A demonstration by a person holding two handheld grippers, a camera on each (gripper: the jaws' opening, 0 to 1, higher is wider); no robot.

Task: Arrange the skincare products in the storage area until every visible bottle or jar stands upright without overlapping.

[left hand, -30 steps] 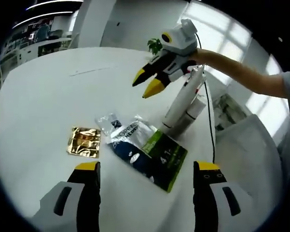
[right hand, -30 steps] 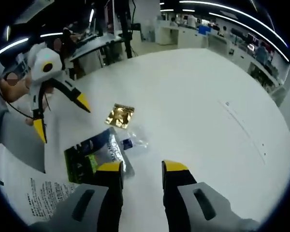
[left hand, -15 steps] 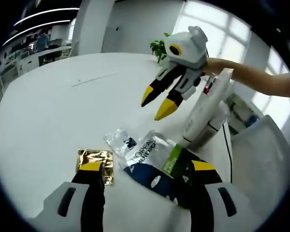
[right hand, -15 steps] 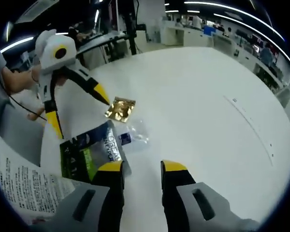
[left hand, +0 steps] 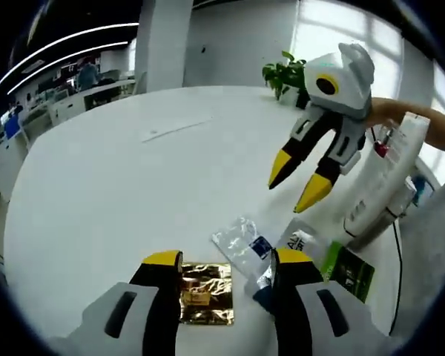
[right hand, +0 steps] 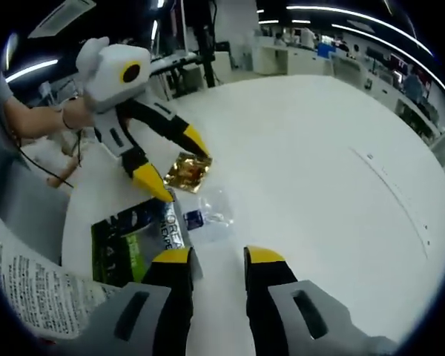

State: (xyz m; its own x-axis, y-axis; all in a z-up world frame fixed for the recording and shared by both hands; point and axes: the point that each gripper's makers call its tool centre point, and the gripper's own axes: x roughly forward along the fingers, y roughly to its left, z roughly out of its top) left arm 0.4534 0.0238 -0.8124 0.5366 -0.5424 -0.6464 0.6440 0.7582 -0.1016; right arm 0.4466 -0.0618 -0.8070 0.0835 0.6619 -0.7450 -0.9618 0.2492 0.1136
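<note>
In the left gripper view, the left tongs (left hand: pixel 222 261) are low over the white tabletop (left hand: pixel 119 170). Their two jaws are apart and hold nothing. A shiny gold packet (left hand: pixel 204 294) lies flat on the tabletop between the two jaws. Just beside it is a clear packet (left hand: pixel 241 245) with a small blue patch. Next to that lies a dark blue and green pouch (left hand: pixel 341 271), partly hidden behind one jaw of the left tongs. A tall white bottle (left hand: pixel 382 182) leans over at a slant near the edge of the tabletop. It is well apart from the left tongs. The right tongs (left hand: pixel 302 184) hang in the air close beside the white bottle, with their yellow tips apart. They hold nothing. A green plant (left hand: pixel 283 73) stands at the far side.

In the right gripper view, the right tongs (right hand: pixel 215 256) are open a little over the bare tabletop (right hand: pixel 319 163). The clear packet (right hand: pixel 208 215) lies just ahead of their tips. The pouch (right hand: pixel 137 237) lies flat beside one jaw. The left tongs (right hand: pixel 178 165) reach down with one tip over the gold packet (right hand: pixel 187 172) and the other tip near the pouch. A printed paper (right hand: pixel 30 297) lies at the edge.
</note>
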